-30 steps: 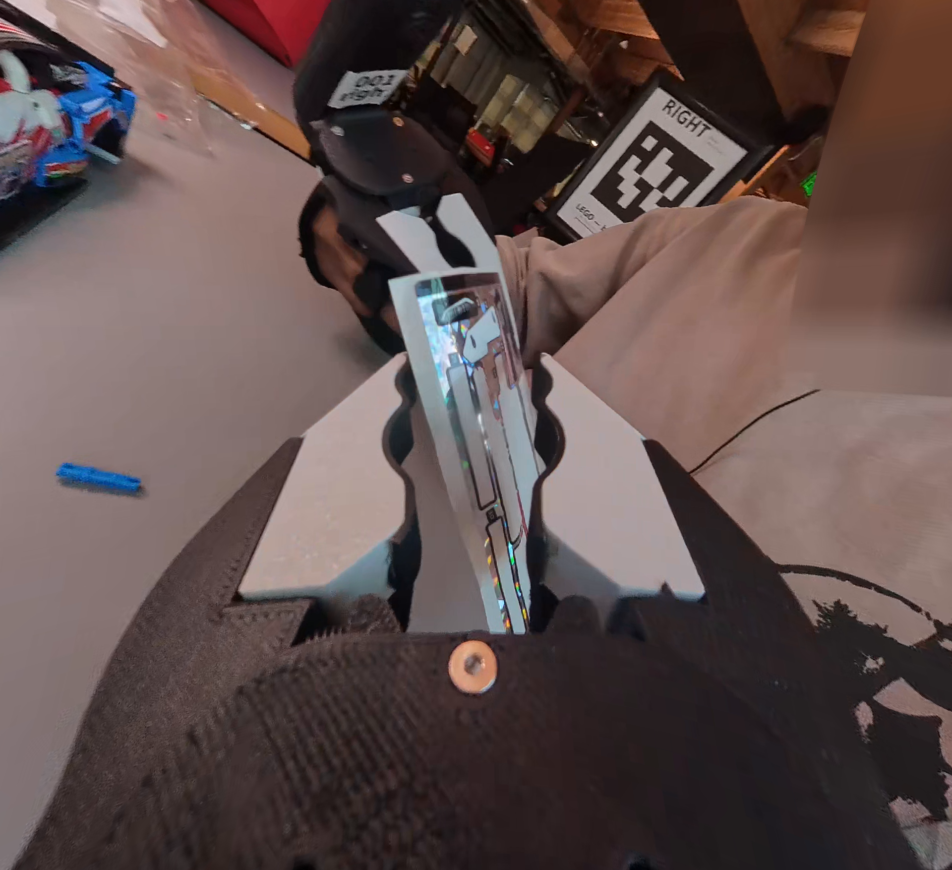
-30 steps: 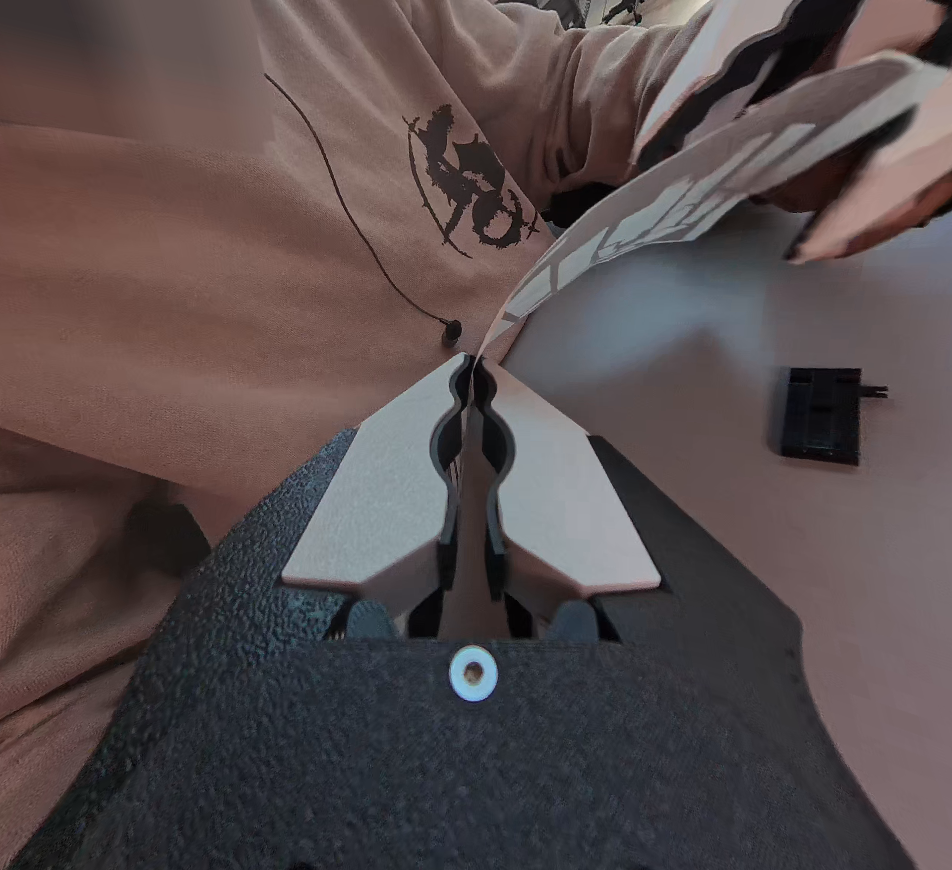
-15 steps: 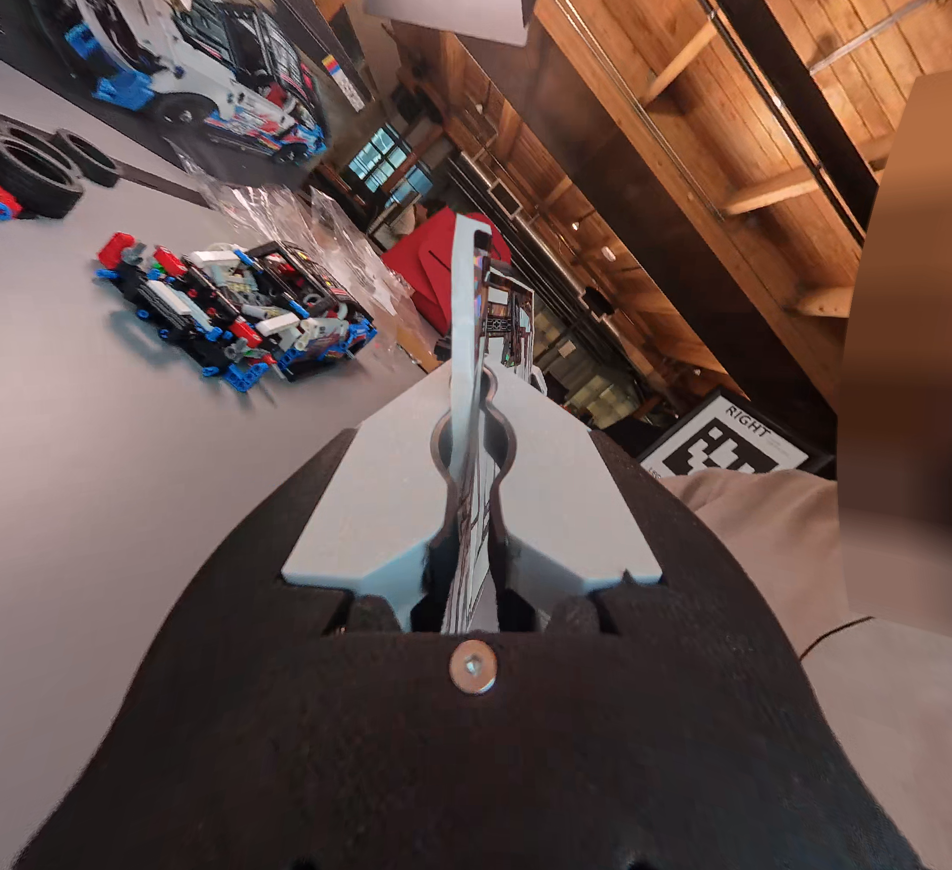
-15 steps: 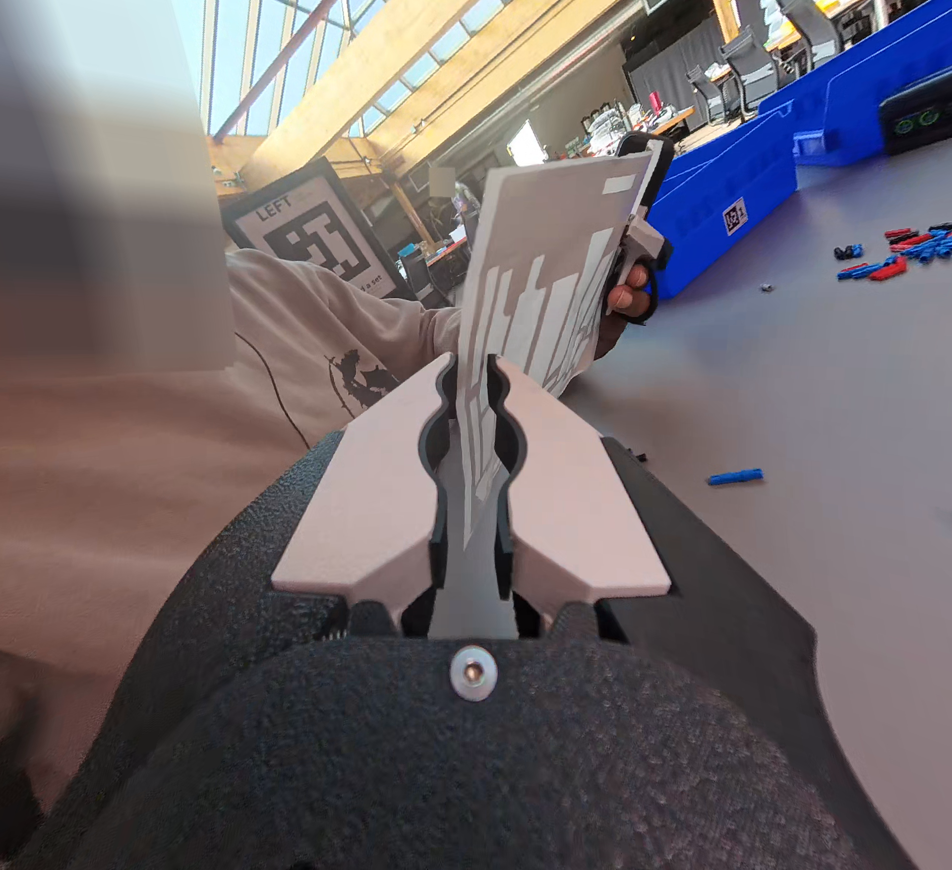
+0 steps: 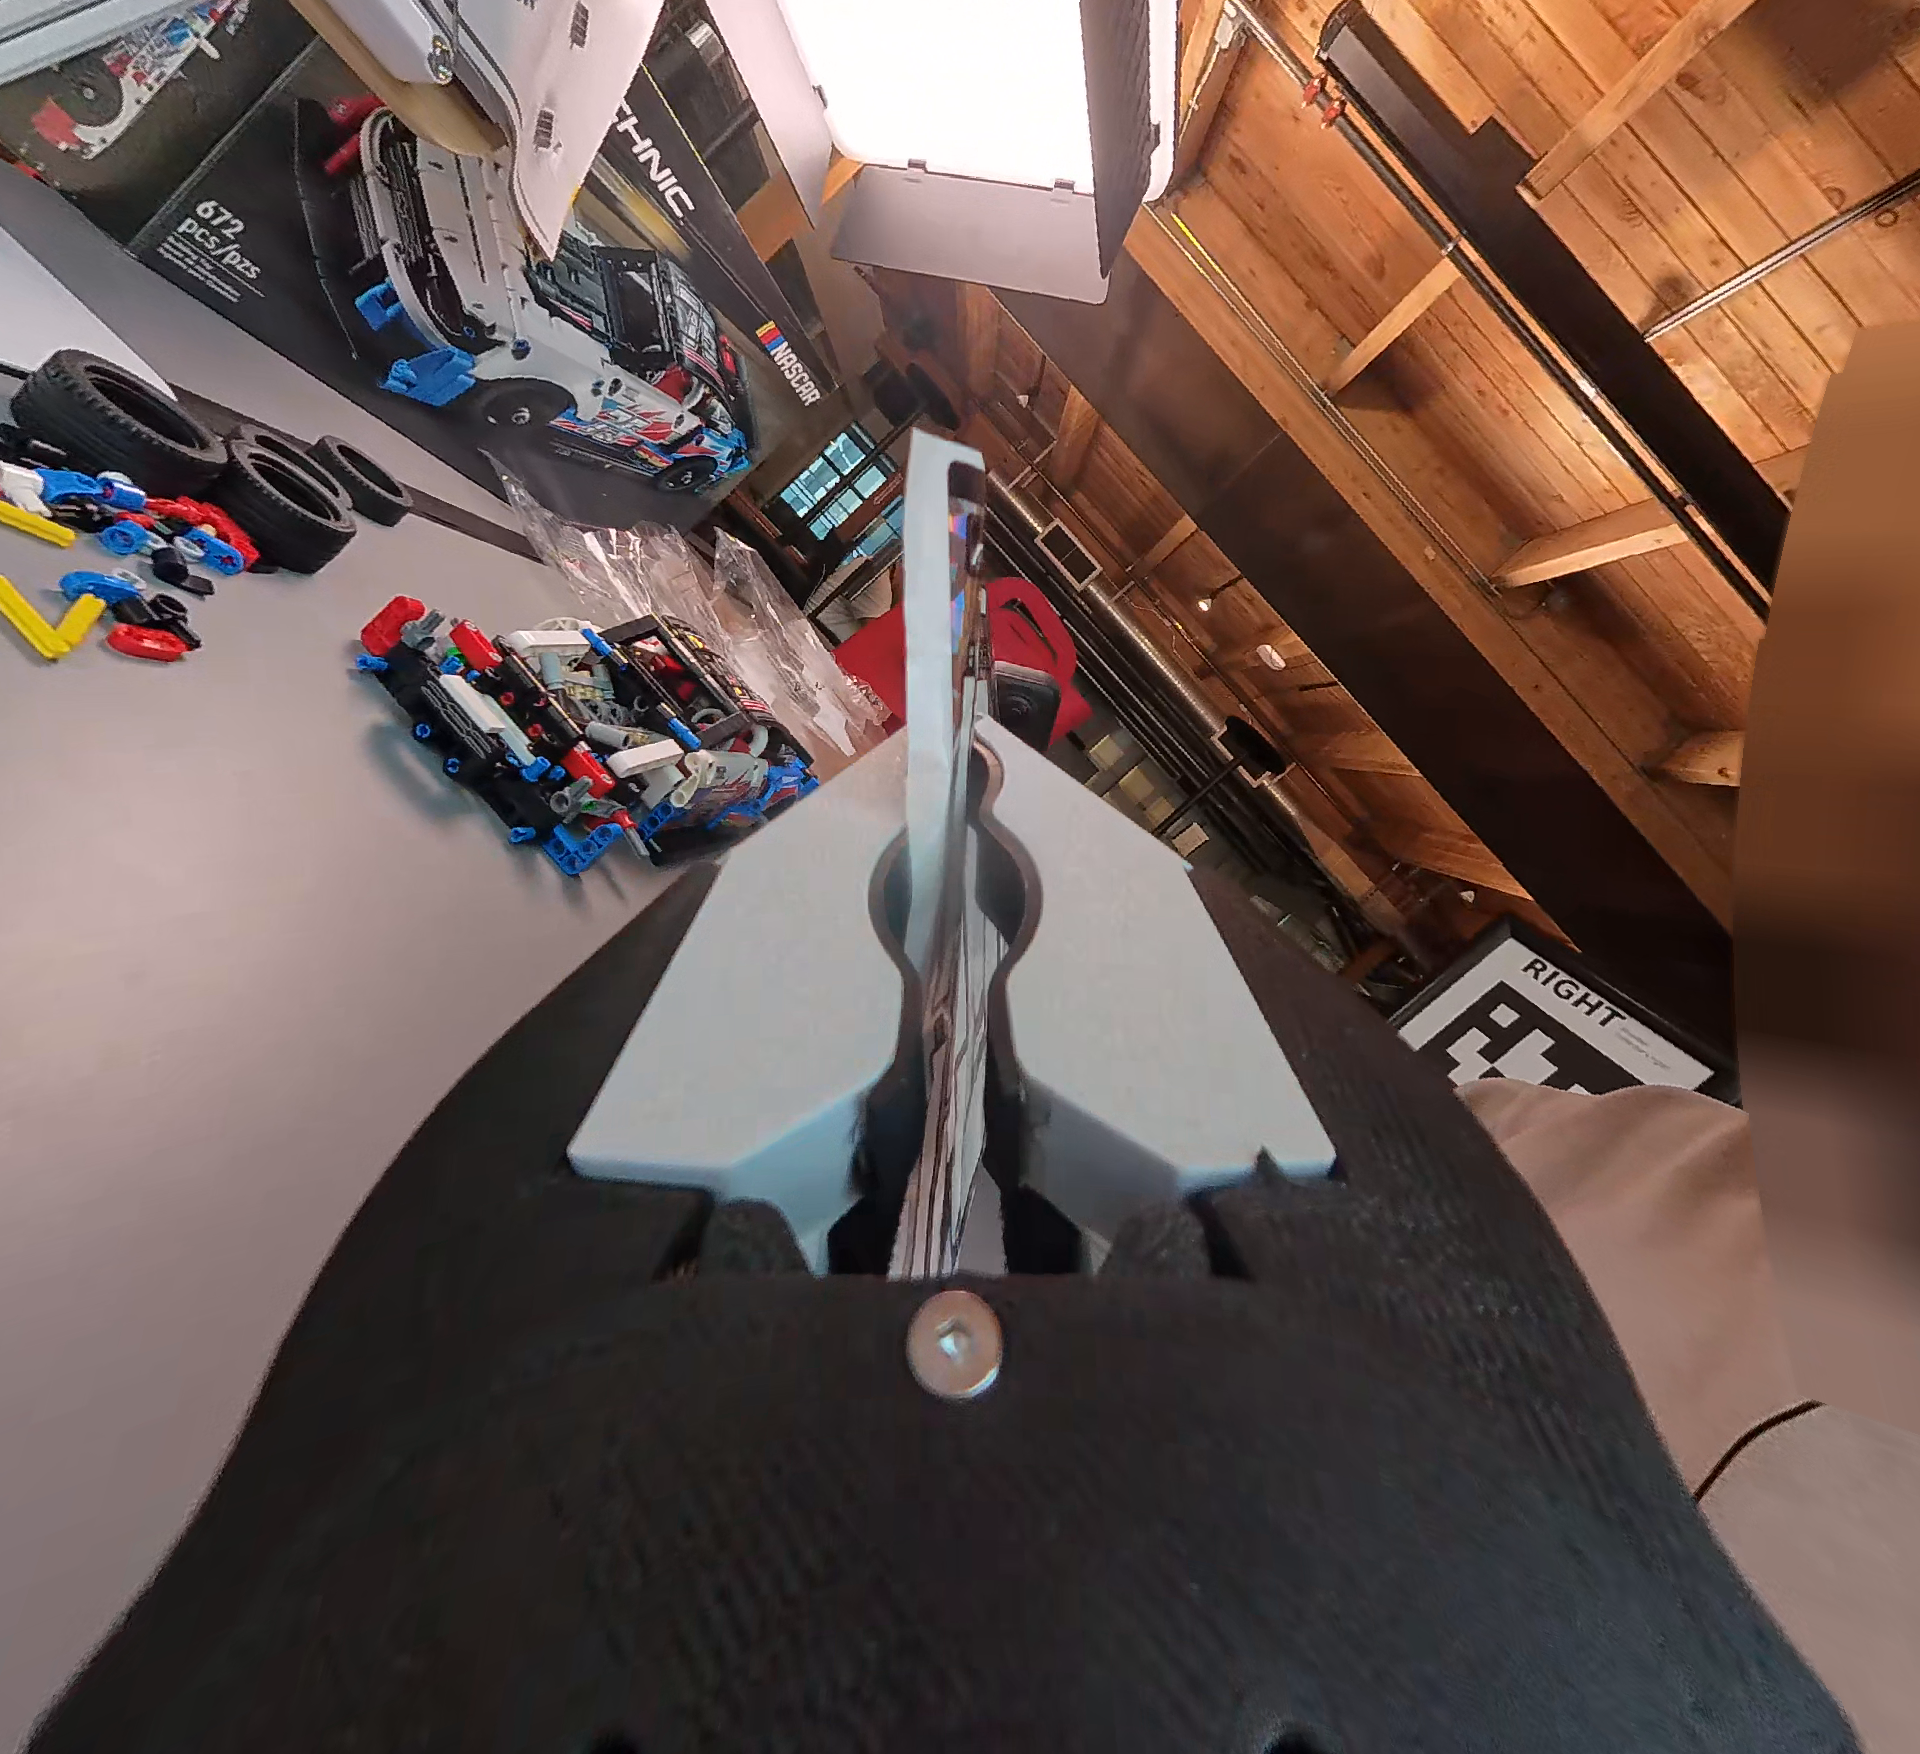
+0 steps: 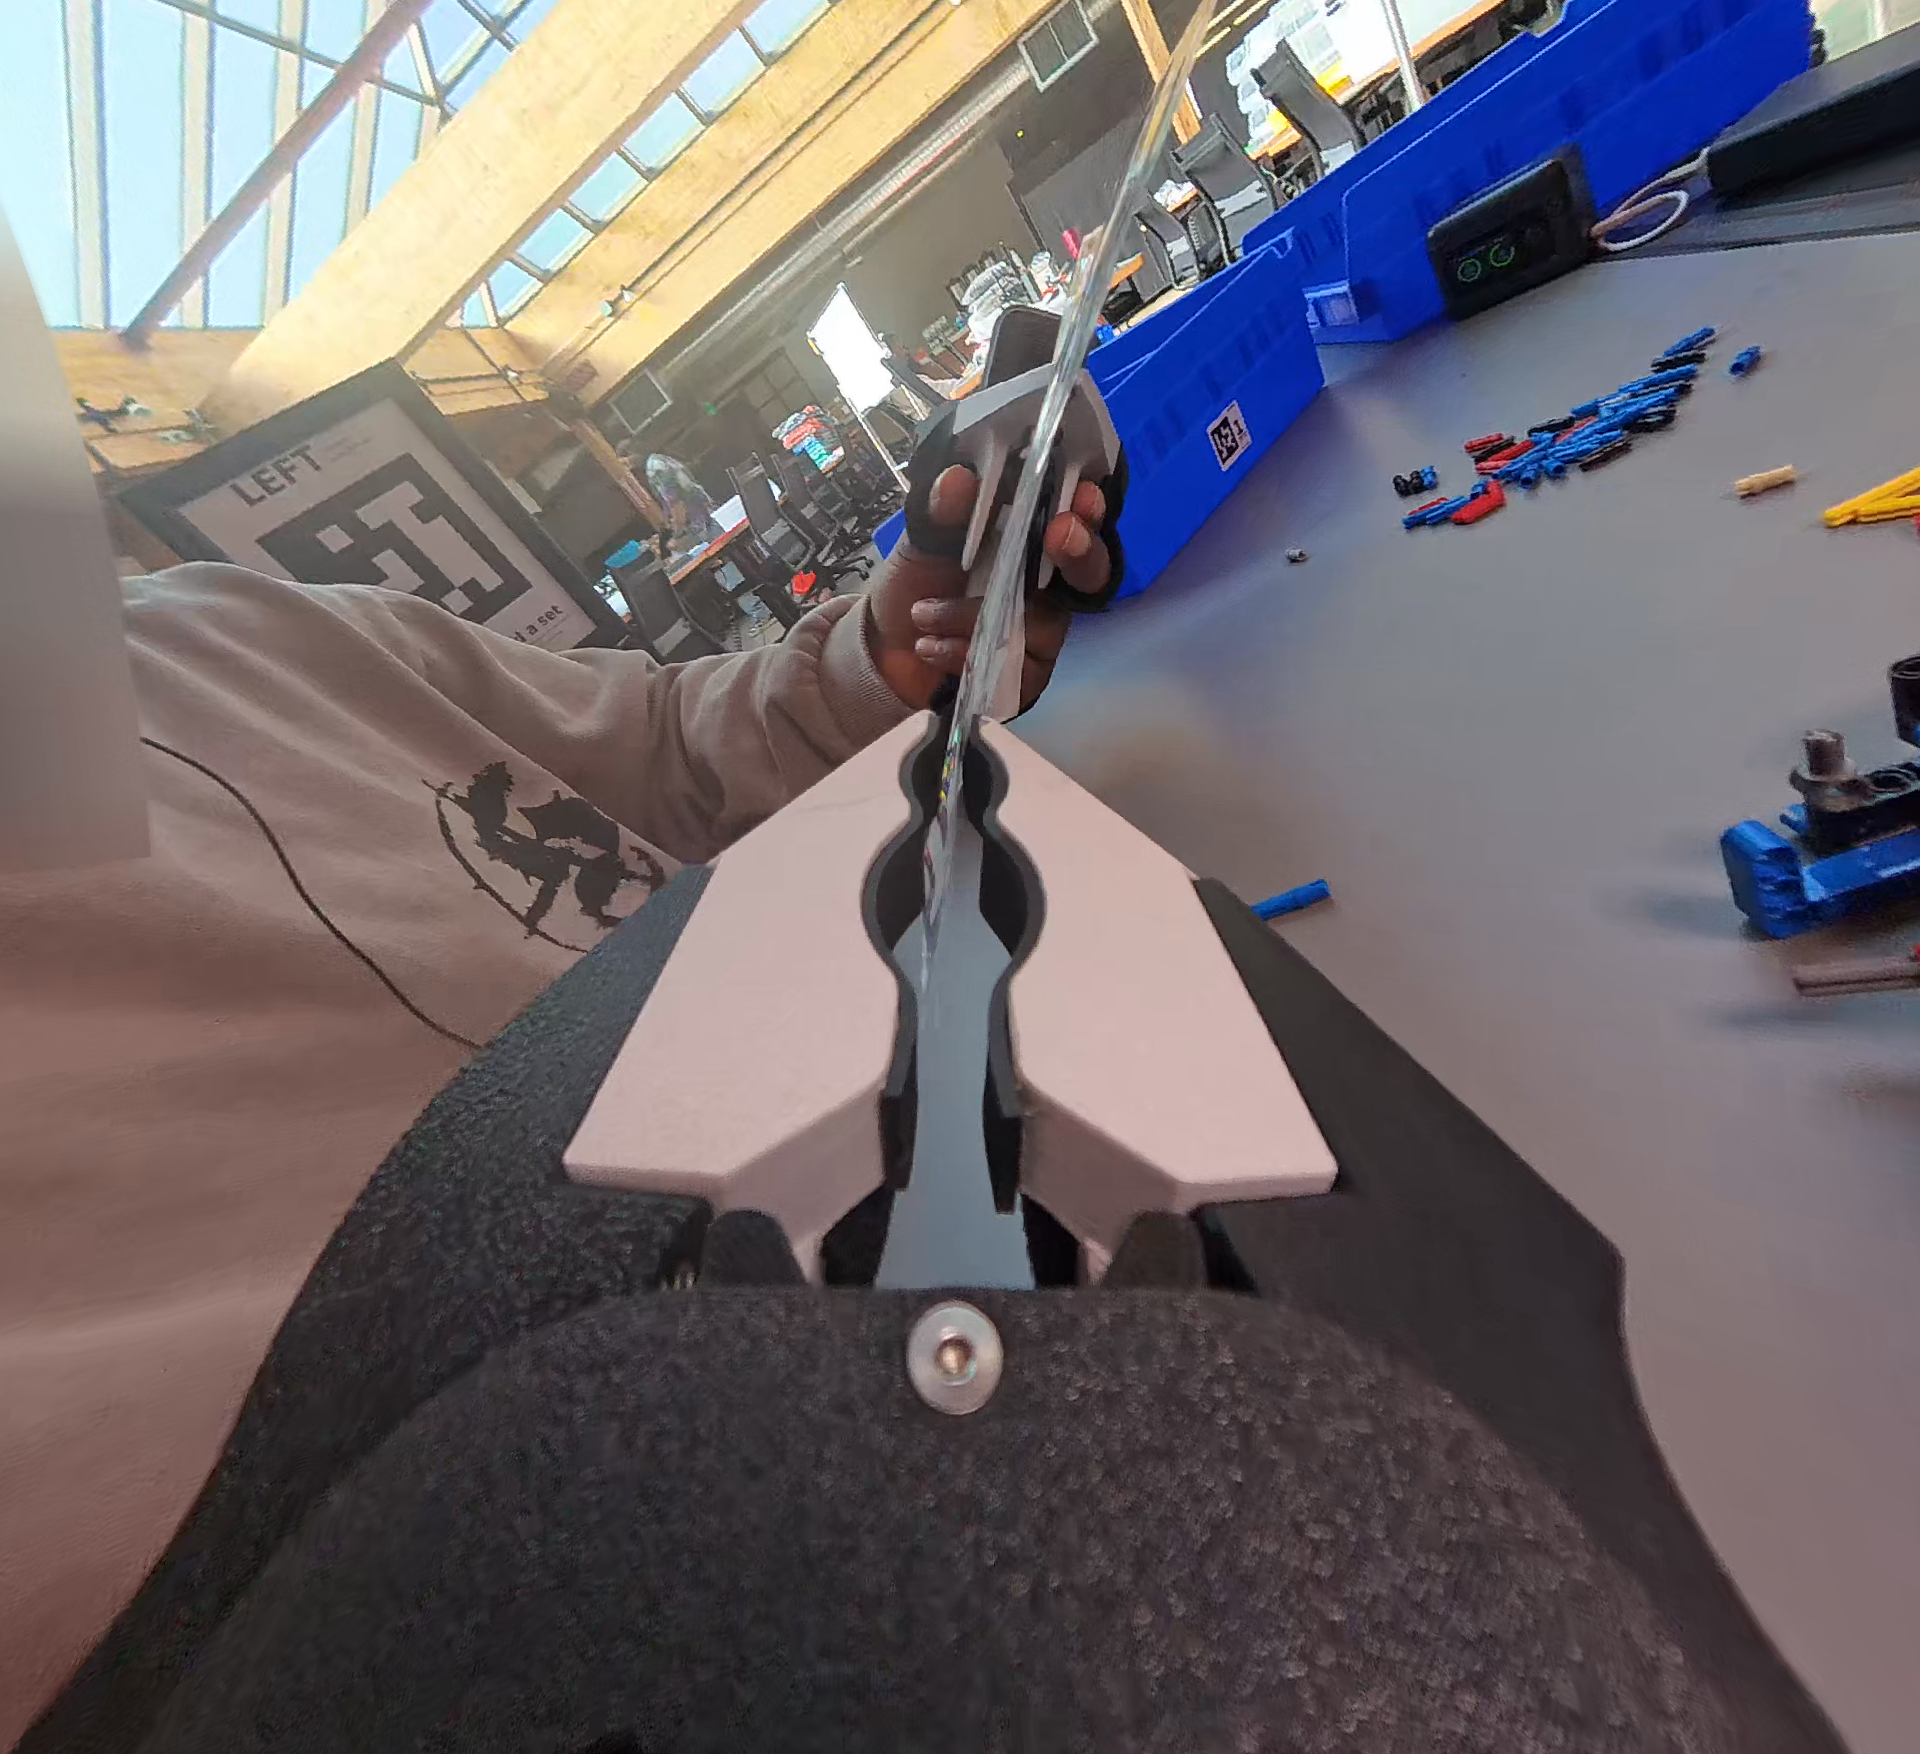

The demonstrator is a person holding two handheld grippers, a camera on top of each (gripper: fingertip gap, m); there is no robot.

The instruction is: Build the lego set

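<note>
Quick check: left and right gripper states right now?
Left gripper: shut on the sticker sheet.
Right gripper: shut on the same sticker sheet, other end.

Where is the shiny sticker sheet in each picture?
Left wrist view: the sticker sheet stands edge-on in the middle, rising from between the left gripper fingers.
Right wrist view: the sheet slants from the right gripper up towards the top, passing through the far left gripper.
Shared landmark: the grey table with small blue and red pieces on it.
</note>
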